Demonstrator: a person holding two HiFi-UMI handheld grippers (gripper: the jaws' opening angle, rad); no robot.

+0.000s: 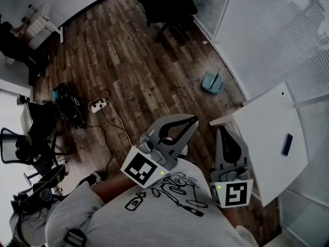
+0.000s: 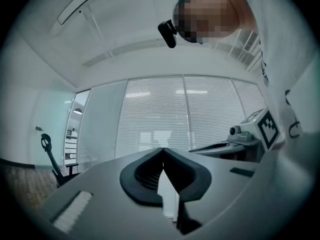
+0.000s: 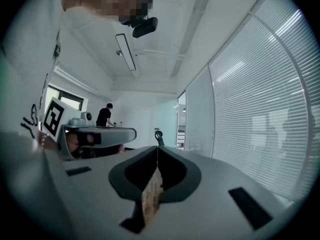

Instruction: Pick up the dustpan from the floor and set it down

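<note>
The teal dustpan [image 1: 212,82] lies on the wooden floor beside the glass wall, well ahead of both grippers. My left gripper [image 1: 194,121] is held level in front of my chest, its jaws shut tip to tip with nothing between them. My right gripper [image 1: 221,130] hangs next to it by the white table's corner, also shut and empty. The left gripper view shows my left gripper [image 2: 162,150] closed against window blinds. In the right gripper view my right gripper [image 3: 157,148] is closed, facing the room. Neither gripper view shows the dustpan.
A white table [image 1: 272,133] with a small dark object [image 1: 287,144] stands at my right. A black office chair [image 1: 172,6] stands at the far end. A power strip with cables [image 1: 97,105] and a black bag [image 1: 69,106] lie at the left. A person [image 3: 105,116] stands far off.
</note>
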